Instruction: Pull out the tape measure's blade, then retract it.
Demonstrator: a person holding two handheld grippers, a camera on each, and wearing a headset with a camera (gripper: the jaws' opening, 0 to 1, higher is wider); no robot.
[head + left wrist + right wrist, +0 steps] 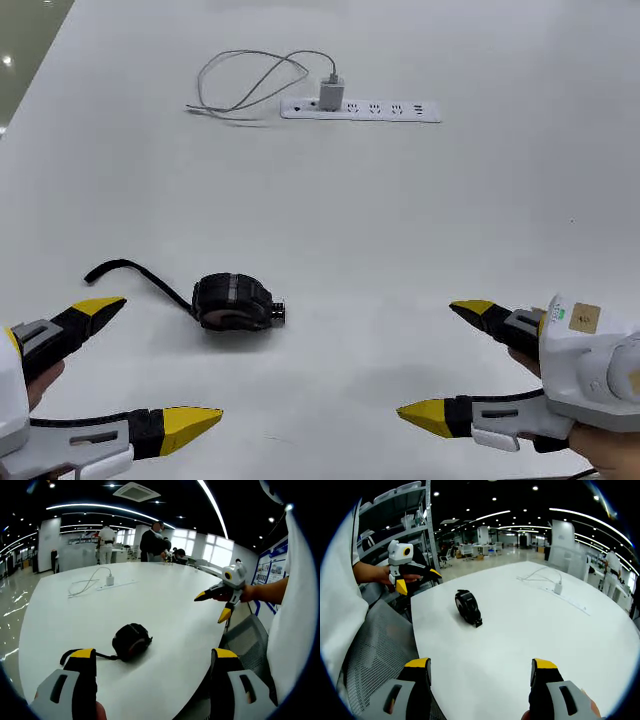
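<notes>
I'm holding both grippers low at the near edge of the table point(420, 200), nothing grabbed yet. The left gripper point(169, 356) is sitting w/ jaws spread wide and empty. The right gripper point(426, 358) is doing the same on the other side, also wide and empty.

The tape measure point(235, 302) is lying on the tabletop btwn them, nearer the left one and apart from both. The blade is looking fully wound in. I'm seeing just the hook tab point(279, 312) poking out of the case, facing the right gripper's side. The black strap point(130, 270) is trailing off the opposite way, toward the left jaws.

I'm judging this layout is working for me. Left is placed to clamp the case b/c it's closest. Right is lining up w/ the hook end, so it can pinch the tab and draw straight away from the body. Wide jaws are making sense since the case is chunky. Task is sitting at the very start, approach step.

Far back, a power strip point(360, 108) w/ a charger point(331, 95) and cable point(250, 82) is lying well apart, not getting in the way.
</notes>
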